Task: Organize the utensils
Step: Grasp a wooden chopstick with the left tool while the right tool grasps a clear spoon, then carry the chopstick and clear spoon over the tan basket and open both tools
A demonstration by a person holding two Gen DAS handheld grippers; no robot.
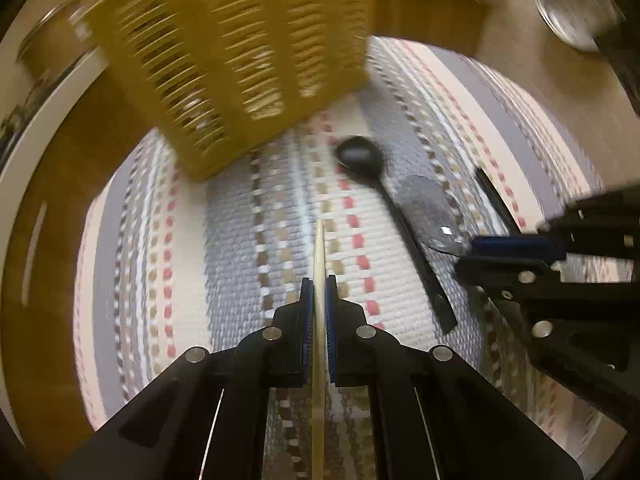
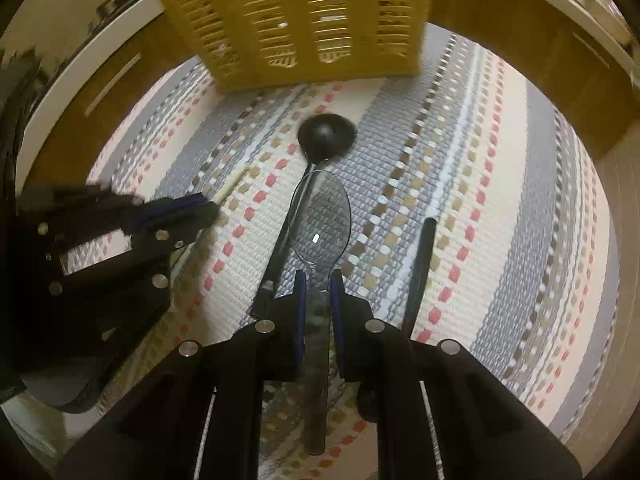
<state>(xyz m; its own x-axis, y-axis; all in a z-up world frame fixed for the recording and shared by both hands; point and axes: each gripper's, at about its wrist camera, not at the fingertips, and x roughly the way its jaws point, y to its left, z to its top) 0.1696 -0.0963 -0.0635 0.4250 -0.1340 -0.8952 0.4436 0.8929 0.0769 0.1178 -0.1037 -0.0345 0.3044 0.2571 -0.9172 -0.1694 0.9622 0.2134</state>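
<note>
In my left wrist view, the left hand-held gripper [image 1: 319, 304] at bottom centre is clamped on a thin pale stick [image 1: 319, 248] standing edge-on between its pads, above the striped woven mat [image 1: 240, 216]. In the right wrist view, my right hand-held gripper [image 2: 319, 280] grips the handle of a clear plastic spoon [image 2: 320, 220] at frame centre. A black spoon [image 2: 326, 136] lies on the mat just beyond, and the yellow slotted basket [image 2: 296, 16] stands at the top edge.
</note>
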